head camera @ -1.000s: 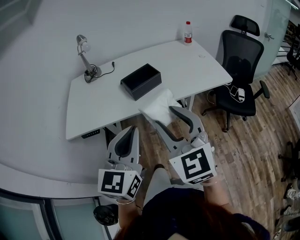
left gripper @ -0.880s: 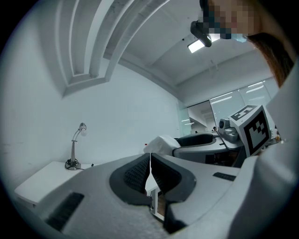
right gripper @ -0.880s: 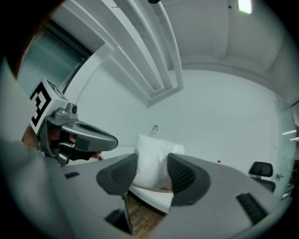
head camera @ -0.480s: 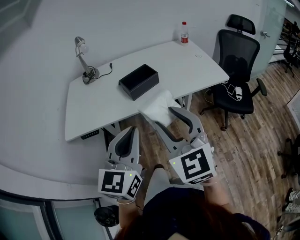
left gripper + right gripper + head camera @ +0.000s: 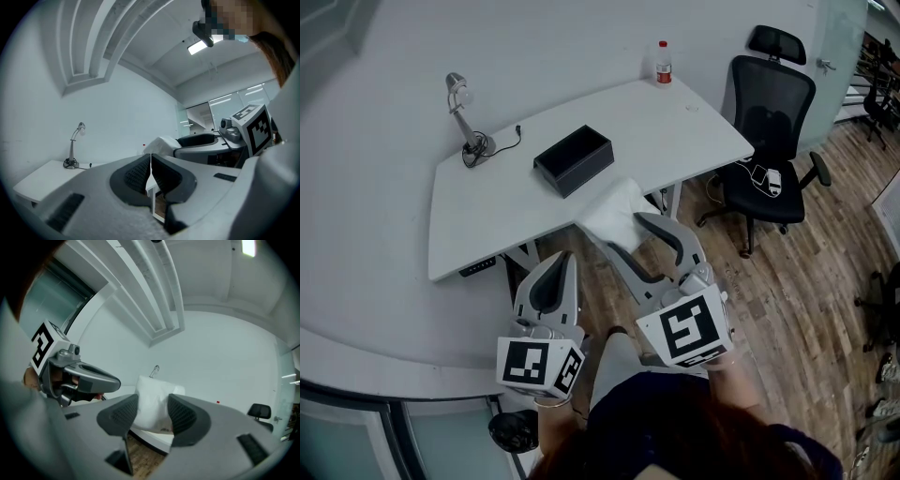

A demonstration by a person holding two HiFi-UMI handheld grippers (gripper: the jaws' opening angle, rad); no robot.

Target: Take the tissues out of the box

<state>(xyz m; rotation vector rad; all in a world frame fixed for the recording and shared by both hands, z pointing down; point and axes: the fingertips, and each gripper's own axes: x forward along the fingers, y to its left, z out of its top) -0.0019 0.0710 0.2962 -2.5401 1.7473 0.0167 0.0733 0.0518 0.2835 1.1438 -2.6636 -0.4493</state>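
**Checker:** Report the scene, left to right.

**Operator:** At the far left of the table (image 5: 487, 211) I see a desk lamp (image 5: 461, 114), its cable lying beside the base. Right of it, near the table's middle, the black box (image 5: 573, 160) sits open side up. Its interior is dark, and I cannot tell what it holds.

**Checker:** Left claw status?

**Operator:** I hold my left claw (image 5: 150, 161) low in front of the table, over the wooden floor (image 5: 787, 309). In the left gripper view its two jaws are closed together, pad against pad, with nothing between them.

**Checker:** Location of the tissues?

**Operator:** The tissue pack (image 5: 614, 206), a soft white packet, is outside the box and apart from it, at the table's front edge. My right claw (image 5: 153, 405) holds it. In the right gripper view the jaws stand fairly wide, the pack fills the gap, and both pads lie against its sides.

**Checker:** Remaining items?

**Operator:** A bottle (image 5: 663, 64) with a red cap stands at the table's far right corner, near the wall. A black office chair (image 5: 773, 112) stands on the floor just right of the table.
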